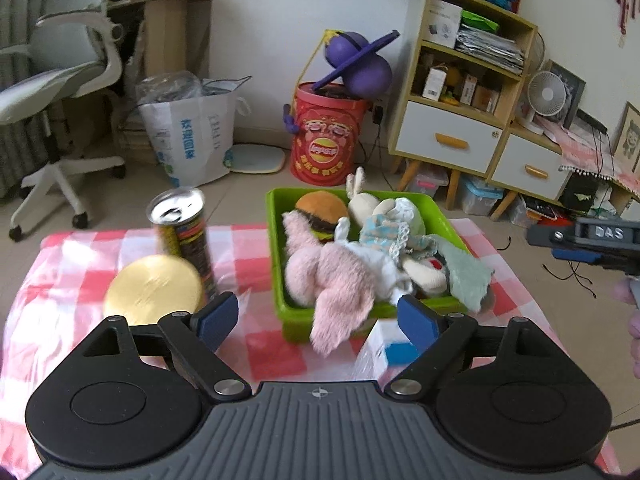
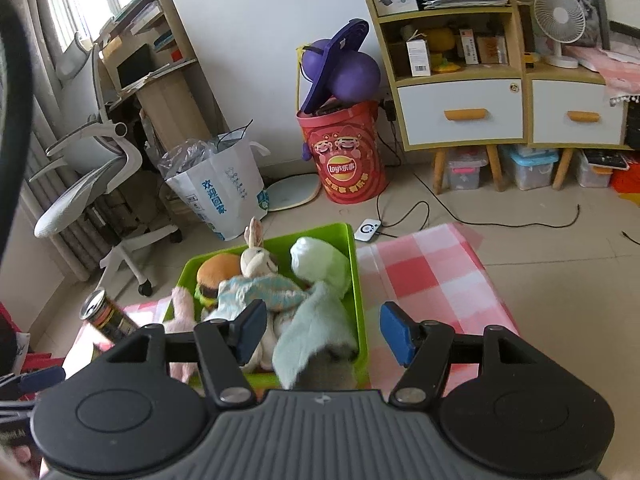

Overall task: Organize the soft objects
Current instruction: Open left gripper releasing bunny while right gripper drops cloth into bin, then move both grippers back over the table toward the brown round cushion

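Tiled floor, white wall, wooden shelf unit [image 2: 452, 52] with white drawers, office chair [image 1: 60, 80] on the left, red Lay's bucket [image 2: 344, 152] with a purple ball toy on it. Bench [image 1: 72, 272] under a pink-and-white checked cloth.

Green bin [image 1: 276, 240] sits on the bench, full of soft toys: burger plush [image 1: 320, 208] at the back, white rabbit doll [image 2: 258, 258] beside it with ears sticking above the rim, pale green plush [image 2: 320, 268] at the back right corner, doll in a light blue lace dress [image 1: 384, 236] in the middle. Pink fluffy plush [image 1: 332, 280] hangs over the near rim, one limb outside the bin. Mint green cloth [image 2: 316, 332] drapes over the near right corner.

Left of the bin: chip can [image 1: 184, 232] with foil top, upright, and a yellow round lid [image 1: 154, 288] in front of it. White-and-blue box [image 1: 384, 352] just in front of the bin.

My left tool [image 1: 316, 320]: fingers wide apart, nothing between the pads, near the pink plush but not touching. My right tool [image 2: 324, 332]: fingers apart, the mint cloth lies between them, pads clear of it. Right tool's body also shows at the right edge of the left view.
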Available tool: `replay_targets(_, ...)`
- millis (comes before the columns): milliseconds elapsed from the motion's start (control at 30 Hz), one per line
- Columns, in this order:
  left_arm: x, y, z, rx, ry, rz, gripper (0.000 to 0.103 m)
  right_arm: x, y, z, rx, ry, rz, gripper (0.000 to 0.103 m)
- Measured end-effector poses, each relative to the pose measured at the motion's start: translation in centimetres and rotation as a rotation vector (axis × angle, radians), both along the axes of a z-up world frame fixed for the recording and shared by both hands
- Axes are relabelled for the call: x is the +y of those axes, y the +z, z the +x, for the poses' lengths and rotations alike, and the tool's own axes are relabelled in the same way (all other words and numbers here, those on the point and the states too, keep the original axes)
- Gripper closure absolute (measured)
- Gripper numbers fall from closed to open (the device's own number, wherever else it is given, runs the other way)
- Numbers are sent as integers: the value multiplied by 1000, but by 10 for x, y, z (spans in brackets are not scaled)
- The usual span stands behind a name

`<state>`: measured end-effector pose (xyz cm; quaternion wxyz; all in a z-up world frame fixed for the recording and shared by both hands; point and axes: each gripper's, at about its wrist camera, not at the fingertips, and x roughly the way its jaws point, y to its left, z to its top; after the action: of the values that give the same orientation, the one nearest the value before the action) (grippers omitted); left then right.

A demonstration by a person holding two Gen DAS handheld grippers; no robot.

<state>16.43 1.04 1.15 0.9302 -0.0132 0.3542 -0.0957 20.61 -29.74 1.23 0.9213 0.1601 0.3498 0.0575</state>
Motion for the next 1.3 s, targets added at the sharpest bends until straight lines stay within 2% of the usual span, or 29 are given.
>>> replay_targets(167,19,2,-26,16,41,-24,14,2,6,-32,5,13,-7,62)
replay_targets(333,36,-2,-53,17,56,-5,11,11,8,-64,5,52,-23,57)
replay_targets(600,52,-23,-84,65,89,10,6,29,-1,-109,11,90,-44,44)
replay_targets(900,53,-66,-108,80,81,92,5,53,-45,-146,40,108,-95,36)
replay_targets(1033,41,-91,-115,91,22,168,5,65,-69,-152,84,115,-161,36)
replay_targets(1167,30,-108,-120,87,-60,225,5,81,-86,-159,65,193,-260,34)
replay_targets(1300,28,-118,-119,62,-76,224,5,92,-104,-162,81,232,-295,31)
